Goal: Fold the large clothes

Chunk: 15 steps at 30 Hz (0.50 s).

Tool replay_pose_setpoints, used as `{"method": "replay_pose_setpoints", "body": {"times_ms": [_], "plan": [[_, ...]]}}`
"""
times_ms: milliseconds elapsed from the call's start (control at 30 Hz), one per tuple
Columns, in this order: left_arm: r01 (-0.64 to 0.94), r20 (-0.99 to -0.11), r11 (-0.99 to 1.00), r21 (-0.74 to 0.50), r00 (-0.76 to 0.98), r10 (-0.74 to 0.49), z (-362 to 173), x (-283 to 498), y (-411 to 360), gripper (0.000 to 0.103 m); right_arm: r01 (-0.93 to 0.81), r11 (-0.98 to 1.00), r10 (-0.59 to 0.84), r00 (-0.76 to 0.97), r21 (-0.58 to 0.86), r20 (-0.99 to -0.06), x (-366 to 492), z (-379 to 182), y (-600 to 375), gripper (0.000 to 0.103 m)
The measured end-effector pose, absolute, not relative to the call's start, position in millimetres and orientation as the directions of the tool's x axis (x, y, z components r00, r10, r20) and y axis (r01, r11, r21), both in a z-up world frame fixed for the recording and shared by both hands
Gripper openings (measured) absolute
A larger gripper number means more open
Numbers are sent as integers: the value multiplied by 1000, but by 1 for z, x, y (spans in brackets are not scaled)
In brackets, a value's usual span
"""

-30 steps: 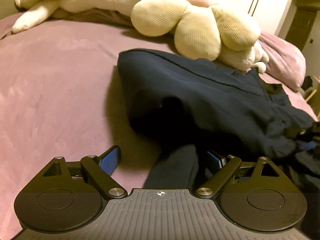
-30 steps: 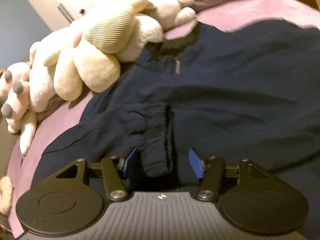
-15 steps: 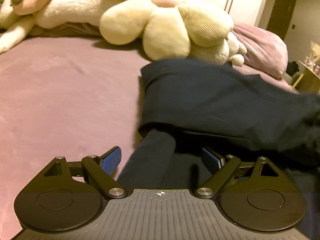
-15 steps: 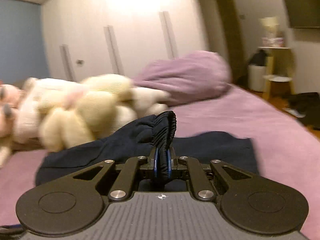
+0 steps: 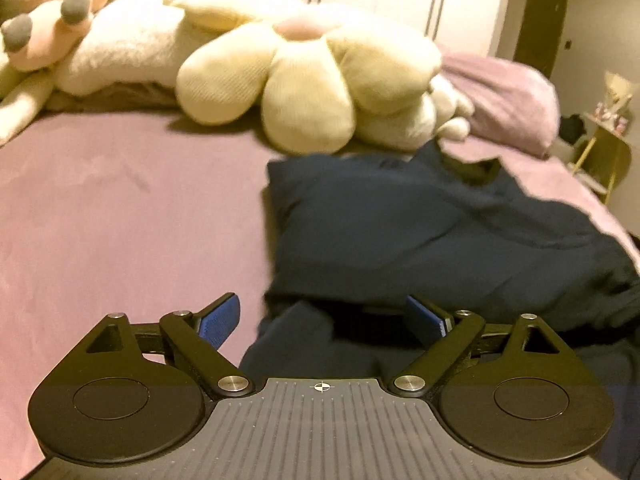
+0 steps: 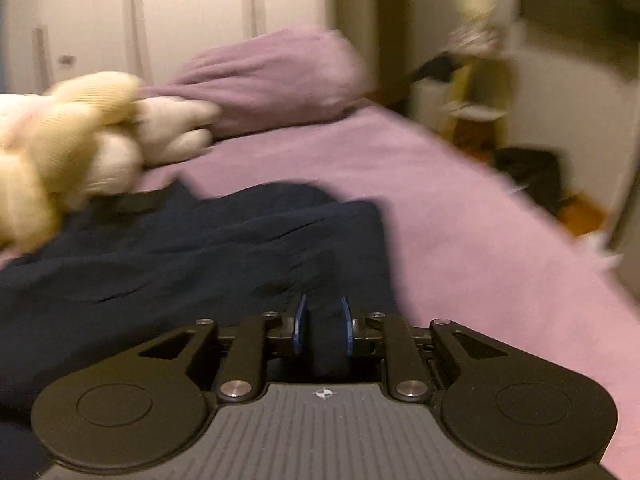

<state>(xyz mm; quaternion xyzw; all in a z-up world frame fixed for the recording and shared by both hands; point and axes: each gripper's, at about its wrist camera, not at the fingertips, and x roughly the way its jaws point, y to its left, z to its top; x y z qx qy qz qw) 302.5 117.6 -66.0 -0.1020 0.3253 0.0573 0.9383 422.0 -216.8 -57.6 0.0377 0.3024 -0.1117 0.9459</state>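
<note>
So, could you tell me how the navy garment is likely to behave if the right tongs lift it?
The garment is probably floppy: it lies in soft creases on the bed. The right tongs pinch only a bunched fold, so the rest would likely drape and trail. It looks bulky, so perhaps moderately heavy.

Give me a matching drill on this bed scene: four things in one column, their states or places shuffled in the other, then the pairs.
Things:
1. left gripper
2. right gripper
3. flower plush
4. purple pillow

States or places:
A. lies at the head of the bed, behind the plush toys
B. jaws wide apart, holding nothing
C. pinching a bunch of the navy garment
D. cream petals, pink centre, just beyond the garment

Pairs: 1-B, 2-C, 3-D, 4-A
</note>
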Motion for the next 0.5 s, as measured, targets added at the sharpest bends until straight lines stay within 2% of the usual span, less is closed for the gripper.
{"method": "replay_pose_setpoints", "body": {"times_ms": [67, 133, 200, 267, 333, 400, 467, 500], "plan": [[-147, -616, 973, -178, 788, 6, -62, 304, 112, 96, 256, 964, -175, 814, 71, -553, 414, -51, -223, 33], [-113, -623, 967, -229, 780, -56, -63, 306, 105, 96, 207, 945, -39, 840, 253, -540, 398, -49, -231, 48], [-89, -643, 951, -296, 755, -129, -70, 309, 101, 96, 166, 878, 109, 844, 448, -526, 381, -55, -240, 53], [-93, -663, 932, -350, 727, -176, -80, 313, 99, 96, 141, 763, 269, 818, 631, -508, 372, -74, -246, 54], [-120, -673, 918, -379, 716, -184, -88, 318, 98, 96, 187, 674, 350, 771, 715, -532, 374, -95, -249, 53], [-148, -678, 909, -390, 714, -175, -95, 326, 99, 94, 258, 627, 356, 744, 735, -565, 381, -110, -251, 47], [-184, -700, 917, -353, 702, -128, -98, 338, 96, 87, 256, 593, 361, 763, 763, -536, 390, -114, -254, 46], [-187, -709, 927, -324, 696, -107, -99, 344, 93, 87, 256, 585, 360, 767, 769, -530, 397, -114, -255, 42]]}}
